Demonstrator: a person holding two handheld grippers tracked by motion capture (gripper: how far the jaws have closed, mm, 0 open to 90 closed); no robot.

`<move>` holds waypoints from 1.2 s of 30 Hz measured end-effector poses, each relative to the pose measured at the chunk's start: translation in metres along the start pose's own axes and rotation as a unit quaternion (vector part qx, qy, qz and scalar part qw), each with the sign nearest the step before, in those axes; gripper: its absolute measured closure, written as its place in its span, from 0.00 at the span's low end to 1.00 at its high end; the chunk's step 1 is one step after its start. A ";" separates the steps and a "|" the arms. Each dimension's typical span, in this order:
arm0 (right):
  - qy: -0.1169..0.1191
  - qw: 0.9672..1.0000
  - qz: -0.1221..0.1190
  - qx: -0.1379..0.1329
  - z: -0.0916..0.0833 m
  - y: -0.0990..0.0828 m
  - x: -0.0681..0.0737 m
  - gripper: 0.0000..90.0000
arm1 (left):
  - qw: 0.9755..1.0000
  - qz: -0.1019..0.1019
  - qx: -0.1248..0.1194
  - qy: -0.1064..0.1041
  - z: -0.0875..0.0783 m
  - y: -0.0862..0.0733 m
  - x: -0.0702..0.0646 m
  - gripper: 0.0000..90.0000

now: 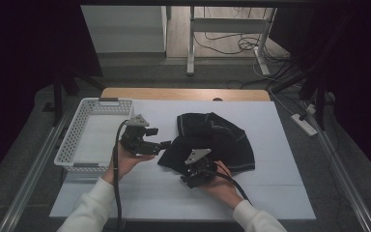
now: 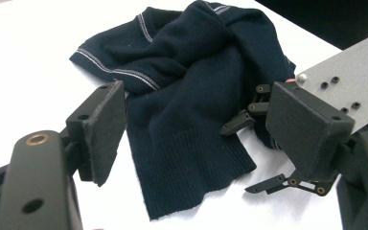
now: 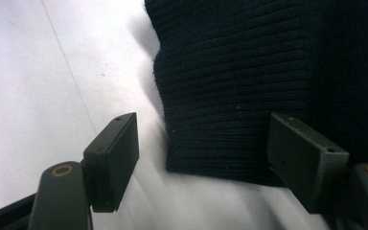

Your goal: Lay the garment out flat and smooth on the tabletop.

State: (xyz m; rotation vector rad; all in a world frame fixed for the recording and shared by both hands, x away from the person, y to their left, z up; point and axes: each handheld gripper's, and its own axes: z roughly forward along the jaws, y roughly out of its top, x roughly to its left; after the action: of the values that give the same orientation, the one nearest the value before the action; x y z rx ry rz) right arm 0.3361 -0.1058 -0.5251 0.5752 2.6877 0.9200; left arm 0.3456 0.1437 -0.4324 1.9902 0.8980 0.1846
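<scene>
- White sheeting covered the worktop (image 1: 270, 193), with a strip of bare wood showing along its far edge.
- Dark navy knit, a sweater (image 1: 212, 140), lay crumpled near the middle of the worktop, a little to the right, its pale-stitched trim toward the far side and a ribbed hem pointing at the person.
- White and perforated, a basket (image 1: 72, 145) stood at the left edge of the worktop, well apart from the sweater.
- Left tool (image 1: 162, 144) sat level between basket and sweater, held in the left hand (image 1: 125, 162), its tips just beside the sweater's left edge. In the left gripper view its jaws stood wide apart, with nothing between them, looking across at the sweater (image 2: 187, 120).
- Right tool (image 1: 188, 180) was at the sweater's near edge, held in the right hand (image 1: 224, 186), its grey plate uppermost. In the right gripper view its jaws stood apart on either side of the hem (image 3: 230, 96): the left one over bare white surface beside the cloth, the right one over the knit. Neither pad pressed on the cloth.
</scene>
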 end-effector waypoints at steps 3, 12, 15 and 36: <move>-0.008 1.000 0.002 -0.001 -0.001 0.000 -0.002 0.41 | 1.000 0.001 0.001 0.000 0.000 0.000 -0.001 0.25; -0.022 0.999 -0.037 0.006 -0.005 0.000 -0.005 0.75 | 1.000 0.001 0.002 -0.001 -0.001 -0.001 0.001 0.26; -0.031 0.999 -0.044 0.004 -0.007 -0.003 -0.008 0.84 | 1.000 0.001 0.002 0.001 -0.002 -0.002 0.001 0.26; 0.027 0.998 -0.041 -0.040 -0.038 -0.010 0.003 0.88 | 1.000 0.000 -0.003 -0.007 -0.006 -0.002 0.003 0.26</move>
State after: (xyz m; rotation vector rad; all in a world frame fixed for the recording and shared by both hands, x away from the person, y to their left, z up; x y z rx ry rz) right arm 0.3177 -0.1319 -0.5024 0.4270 2.6841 1.0300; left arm 0.3441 0.1500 -0.4311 1.9828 0.8877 0.1731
